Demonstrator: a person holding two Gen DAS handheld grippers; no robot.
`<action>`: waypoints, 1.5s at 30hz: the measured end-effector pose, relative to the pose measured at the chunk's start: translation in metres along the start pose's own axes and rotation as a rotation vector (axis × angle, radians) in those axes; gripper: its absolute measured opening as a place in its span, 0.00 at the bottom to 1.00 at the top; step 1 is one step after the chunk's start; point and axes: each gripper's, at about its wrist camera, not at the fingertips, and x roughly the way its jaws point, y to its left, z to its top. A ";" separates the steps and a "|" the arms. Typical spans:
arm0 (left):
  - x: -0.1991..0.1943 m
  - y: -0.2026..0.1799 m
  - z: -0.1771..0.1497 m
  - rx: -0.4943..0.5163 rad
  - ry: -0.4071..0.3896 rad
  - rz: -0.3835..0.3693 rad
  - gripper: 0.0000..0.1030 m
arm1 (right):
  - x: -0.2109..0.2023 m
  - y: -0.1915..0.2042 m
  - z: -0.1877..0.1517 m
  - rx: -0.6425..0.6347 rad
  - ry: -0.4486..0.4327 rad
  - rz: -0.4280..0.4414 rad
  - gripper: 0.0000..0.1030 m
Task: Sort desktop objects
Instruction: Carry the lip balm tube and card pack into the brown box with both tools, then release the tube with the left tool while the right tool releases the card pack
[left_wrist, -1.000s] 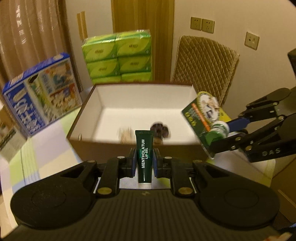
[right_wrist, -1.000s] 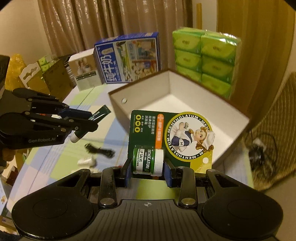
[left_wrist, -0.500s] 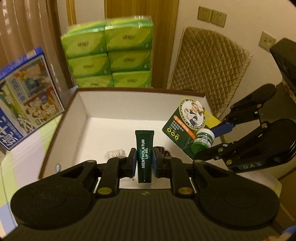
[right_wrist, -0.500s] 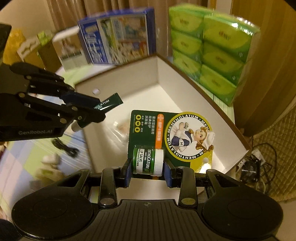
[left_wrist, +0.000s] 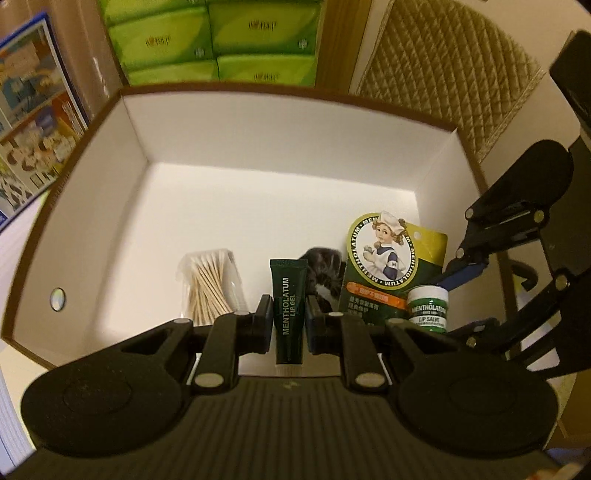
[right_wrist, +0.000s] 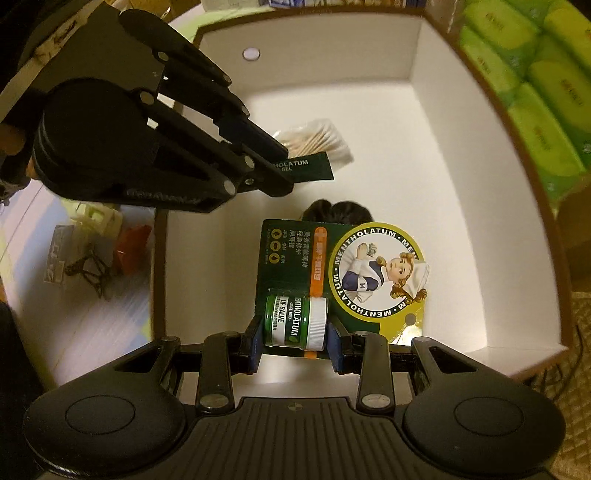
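Note:
My left gripper (left_wrist: 289, 322) is shut on a dark green lip gel tube (left_wrist: 289, 295), held over the near side of an open white-lined box (left_wrist: 92, 177). From the right wrist view the same tube (right_wrist: 310, 168) sticks out of the left gripper (right_wrist: 280, 173). My right gripper (right_wrist: 295, 341) is shut on a lip salve jar (right_wrist: 295, 323) fixed to a green blister card (right_wrist: 354, 266), also above the box floor (right_wrist: 424, 177). In the left wrist view that card (left_wrist: 384, 266) hangs at the box's right side. A pack of cotton swabs (left_wrist: 210, 284) and a dark hair tie (left_wrist: 325, 269) lie inside.
Green tissue packs (left_wrist: 221, 40) stand behind the box and a blue carton (left_wrist: 29, 96) is to its left. A quilted chair back (left_wrist: 454, 66) stands behind on the right. Small clutter, including a black cable (right_wrist: 90, 273), lies on the table beside the box.
Both grippers have come forward and tipped down over the box, each still carrying its item. The box interior with the swabs and hair tie now fills both views.

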 end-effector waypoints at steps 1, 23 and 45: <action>0.003 -0.001 0.001 0.000 0.010 0.003 0.13 | 0.004 -0.002 -0.001 0.006 0.012 0.009 0.31; 0.033 -0.008 0.006 -0.001 0.196 0.052 0.22 | 0.028 -0.024 0.000 0.070 0.118 -0.013 0.54; -0.015 -0.009 0.007 -0.012 0.104 0.106 0.67 | -0.011 -0.013 -0.005 0.063 0.021 -0.090 0.98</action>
